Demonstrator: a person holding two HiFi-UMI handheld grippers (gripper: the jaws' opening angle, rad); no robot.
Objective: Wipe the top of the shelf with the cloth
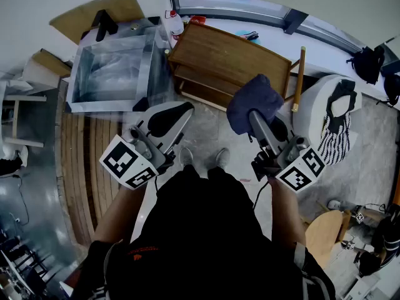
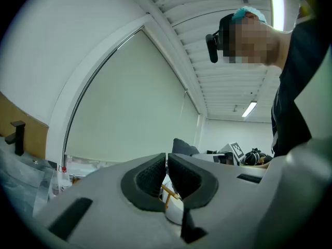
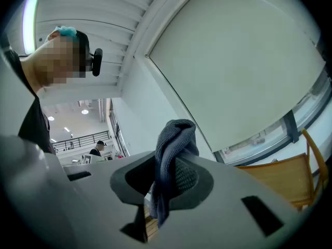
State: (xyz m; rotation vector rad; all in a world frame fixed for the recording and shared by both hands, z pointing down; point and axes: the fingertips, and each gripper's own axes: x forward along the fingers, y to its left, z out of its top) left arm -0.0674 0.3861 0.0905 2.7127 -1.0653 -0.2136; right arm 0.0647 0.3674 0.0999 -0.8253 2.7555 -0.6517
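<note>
A low wooden shelf (image 1: 234, 55) stands on the floor ahead of me, its flat top bare. My right gripper (image 1: 253, 114) is shut on a dark blue-grey cloth (image 1: 253, 100), which bunches over its tip just in front of the shelf's near edge. In the right gripper view the cloth (image 3: 174, 149) hangs pinched between the jaws of the right gripper (image 3: 168, 183), which point upward at the wall and ceiling. My left gripper (image 1: 170, 116) is held left of the shelf, tilted up. Its jaws (image 2: 167, 178) are shut with nothing between them.
A clear plastic bin (image 1: 112, 74) sits left of the shelf, with a spray bottle (image 1: 173, 25) behind it. A wooden stick (image 1: 299, 70) leans right of the shelf, beside a white round seat (image 1: 325, 114) draped with striped fabric. My shoes (image 1: 203, 158) stand on the grey floor.
</note>
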